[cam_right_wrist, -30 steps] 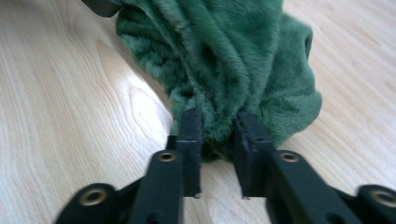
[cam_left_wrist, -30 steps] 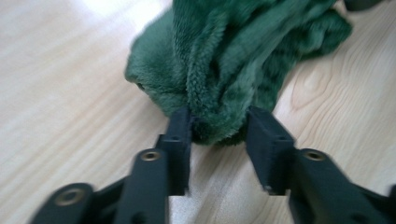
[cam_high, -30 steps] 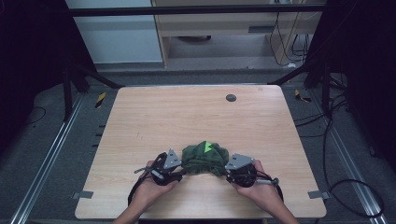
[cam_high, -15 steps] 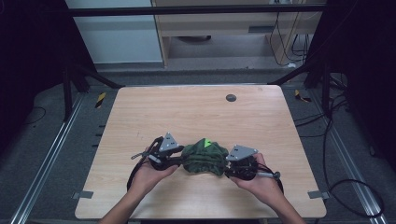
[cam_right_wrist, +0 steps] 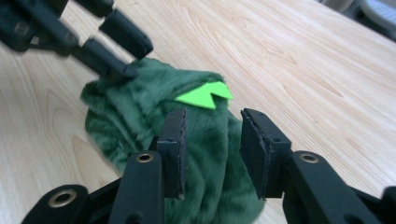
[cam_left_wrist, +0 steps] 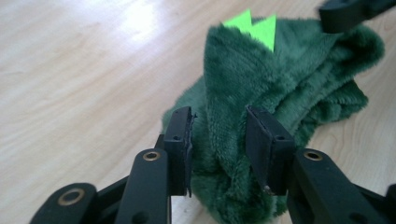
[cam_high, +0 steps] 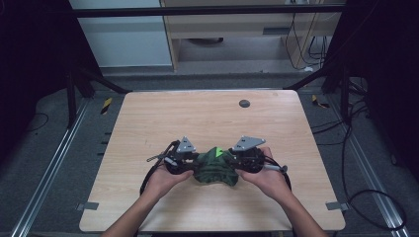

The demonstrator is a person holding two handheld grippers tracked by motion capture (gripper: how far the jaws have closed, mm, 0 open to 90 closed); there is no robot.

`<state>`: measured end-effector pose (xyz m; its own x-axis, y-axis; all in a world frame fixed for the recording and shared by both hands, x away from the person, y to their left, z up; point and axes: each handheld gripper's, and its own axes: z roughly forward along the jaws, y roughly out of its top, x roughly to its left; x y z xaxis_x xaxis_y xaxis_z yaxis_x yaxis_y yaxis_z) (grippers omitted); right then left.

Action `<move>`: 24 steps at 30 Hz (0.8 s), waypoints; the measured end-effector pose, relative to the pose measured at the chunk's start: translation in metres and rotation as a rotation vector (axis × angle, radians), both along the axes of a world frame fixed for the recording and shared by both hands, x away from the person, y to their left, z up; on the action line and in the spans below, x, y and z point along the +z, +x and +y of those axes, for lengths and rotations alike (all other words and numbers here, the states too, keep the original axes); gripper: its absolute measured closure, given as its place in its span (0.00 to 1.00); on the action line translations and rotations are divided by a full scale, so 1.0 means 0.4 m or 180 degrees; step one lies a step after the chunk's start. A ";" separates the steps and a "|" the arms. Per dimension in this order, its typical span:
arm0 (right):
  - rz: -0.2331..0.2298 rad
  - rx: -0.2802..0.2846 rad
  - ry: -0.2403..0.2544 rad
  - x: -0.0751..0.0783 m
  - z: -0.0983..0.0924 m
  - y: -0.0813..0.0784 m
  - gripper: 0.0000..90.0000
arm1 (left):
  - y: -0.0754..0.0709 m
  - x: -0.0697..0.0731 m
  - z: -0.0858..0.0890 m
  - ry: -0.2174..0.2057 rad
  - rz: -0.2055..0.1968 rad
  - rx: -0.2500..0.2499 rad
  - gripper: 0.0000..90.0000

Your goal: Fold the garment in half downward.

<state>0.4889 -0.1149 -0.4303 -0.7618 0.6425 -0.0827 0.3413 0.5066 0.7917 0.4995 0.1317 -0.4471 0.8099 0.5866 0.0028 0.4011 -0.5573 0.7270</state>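
A dark green plush toy [cam_high: 216,168] with bright green felt spikes [cam_high: 218,150] hangs bunched between my two grippers above the near half of the wooden table [cam_high: 197,113]. My left gripper [cam_high: 196,164] [cam_left_wrist: 218,135] is shut on a thick fold of the plush [cam_left_wrist: 280,79] at its left end. My right gripper [cam_high: 233,163] [cam_right_wrist: 212,140] grips the other end of the plush [cam_right_wrist: 135,107], just below the spikes [cam_right_wrist: 205,95]; its jaws have just been closing with the fabric between them. Each gripper view shows the other gripper's jaws at the far side of the toy.
A small dark round disc [cam_high: 244,103] lies near the far edge of the table. Metal rails and cables run along the floor on both sides. Yellow-black pieces [cam_high: 106,105] lie on the floor beside the table's far corners.
Both hands have carried the plush away from the table's near edge toward its middle and slightly upward. The toy stays bunched between the two grippers.
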 end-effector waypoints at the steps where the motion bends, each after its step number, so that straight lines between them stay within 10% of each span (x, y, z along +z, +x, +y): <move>1: 0.0031 0.0001 -0.0009 -0.005 0.005 0.007 0.64 | -0.002 -0.003 0.000 0.0016 0.0010 -0.0016 0.67; 5: 0.0158 0.0036 -0.0059 -0.027 0.019 0.019 0.63 | -0.009 -0.007 -0.001 0.0046 0.0021 -0.0088 0.72; 12: 0.0188 0.0181 -0.0021 -0.028 0.013 0.005 0.96 | -0.022 0.005 -0.006 -0.0037 -0.0059 -0.0086 0.89; 24: -0.0012 0.0383 0.0085 0.002 -0.008 -0.081 0.99 | -0.099 0.016 -0.002 -0.0057 -0.0270 -0.0153 0.89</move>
<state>0.4564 -0.1181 -0.4294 -0.8332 0.5485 -0.0698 0.2764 0.5225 0.8066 0.4597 0.1308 -0.4406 0.8345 0.5475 0.0624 0.3108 -0.5610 0.7672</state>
